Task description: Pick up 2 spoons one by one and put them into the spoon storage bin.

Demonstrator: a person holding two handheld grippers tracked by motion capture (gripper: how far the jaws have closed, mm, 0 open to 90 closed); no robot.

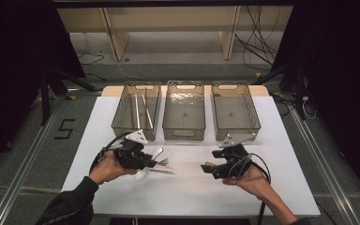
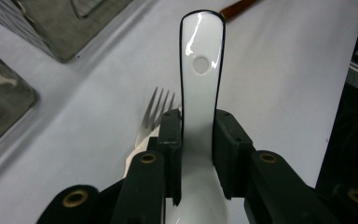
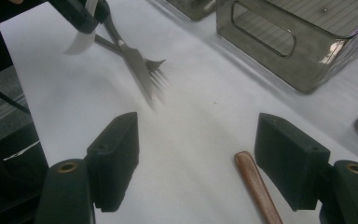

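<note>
Spoon (image 2: 200, 70): white, sitting clamped between left gripper (image 2: 198, 135) jaws, handle sticking out ahead, just above table (image 1: 187, 187). Fork (image 2: 154, 114) lying right beside it on table. Right gripper (image 3: 198, 149) hanging wide apart, gripping nothing, brown handle (image 3: 256, 186) lying between its jaws. Three bins (image 1: 183, 115) sitting behind.

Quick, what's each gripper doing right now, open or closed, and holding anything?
Left gripper: closed on the white spoon, gripping its handle.
Right gripper: open, holding nothing; a brown handle lies on the table between its jaws.
</note>
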